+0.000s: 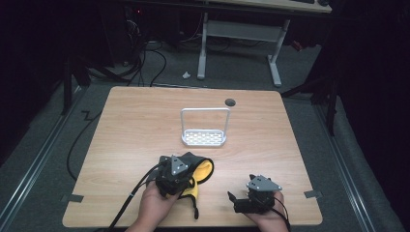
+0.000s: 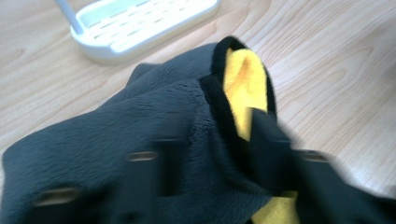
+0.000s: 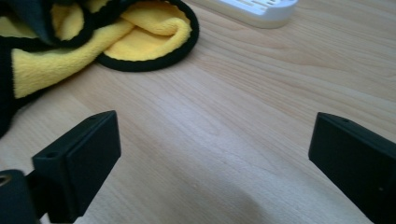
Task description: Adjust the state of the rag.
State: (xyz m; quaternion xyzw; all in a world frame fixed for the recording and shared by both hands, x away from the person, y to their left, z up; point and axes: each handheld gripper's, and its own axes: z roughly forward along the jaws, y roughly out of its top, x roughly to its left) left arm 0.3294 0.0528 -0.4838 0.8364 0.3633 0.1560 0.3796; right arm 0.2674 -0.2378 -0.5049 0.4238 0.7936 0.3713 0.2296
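At the near edge of the desk (image 1: pixel 125 121), left of centre, a person's left tongs (image 1: pixel 175 180) sit on a bunched grey-and-yellow cloth (image 1: pixel 203 170); in the left gripper view the blurred black jaws stand part-closed with a fold of cloth (image 2: pixel 140 140) between them, the grey plush on one side and the black-bound yellow lining (image 2: pixel 243 84) on the other, and the pads appear to pinch that fold; the grip looks shallow, taken near the hem. Beyond the cloth, towards the middle of the desk, a white slotted rack (image 1: pixel 204 137) with a tall wire hoop stands upright, near the cloth but apart from it. Near the right front corner the right tongs (image 1: pixel 242 200) rest low in the other hand, jaws spread wide over bare wood with nothing between them; their view shows the cloth's yellow side (image 3: pixel 140 37) lying well clear. The likely trouble: a thin pinch on soft pile could slip as the cloth lifts, dropping it in a heap; a trailing corner might also snag the rack's hoop and tip it.
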